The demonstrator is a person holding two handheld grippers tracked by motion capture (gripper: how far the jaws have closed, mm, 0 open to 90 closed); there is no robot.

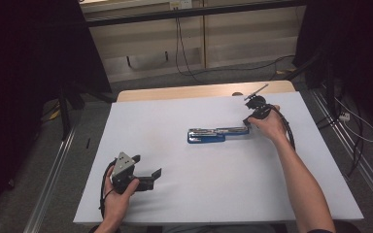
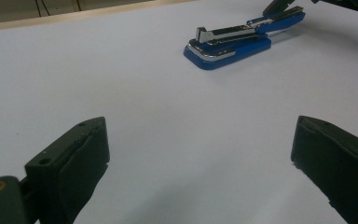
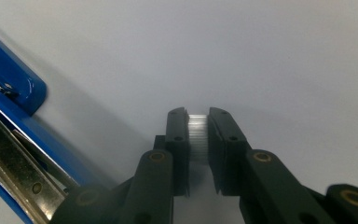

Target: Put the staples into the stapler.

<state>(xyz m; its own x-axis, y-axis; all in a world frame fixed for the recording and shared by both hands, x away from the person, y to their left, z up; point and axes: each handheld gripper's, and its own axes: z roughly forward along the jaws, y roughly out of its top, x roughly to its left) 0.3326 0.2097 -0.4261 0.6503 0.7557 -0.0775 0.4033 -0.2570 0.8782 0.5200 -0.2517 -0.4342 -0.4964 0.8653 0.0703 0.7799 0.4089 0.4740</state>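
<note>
- Work in hand: reloading an opened blue-and-chrome stapler [image 1: 217, 134] that lies flat on the white table [image 1: 175, 194].
- Right gripper [image 3: 198, 136]: jaws nearly together, pinching a small silvery ribbed strip [image 3: 197, 135] between the pads; it looks like a bar of staples. In the high view this gripper [image 1: 249, 119] sits at the stapler's right end, held by the person's right hand [image 1: 271, 124].
- Stapler relative to the right gripper: just to its left and below in its own view, the open metal channel [image 3: 9, 172] close beside the jaws but not touching the strip.
- Left gripper [image 2: 200, 154]: jaws wide apart, nothing between them, parked low over the table; the stapler [image 2: 235, 42] lies well ahead of it and to the right.
- Progress, as I judge it: the stapler is already hinged open and the strip is picked up; seating the strip in the channel and closing the top are left.
- Materials: stapler body is glossy blue plastic or enamel with a rounded nose and polished chrome trim; the channel is dull, scuffed steel. The strip is fine-toothed bright metal. Gripper pads are matte black, rubbery. The table surface is smooth and matte.
</note>
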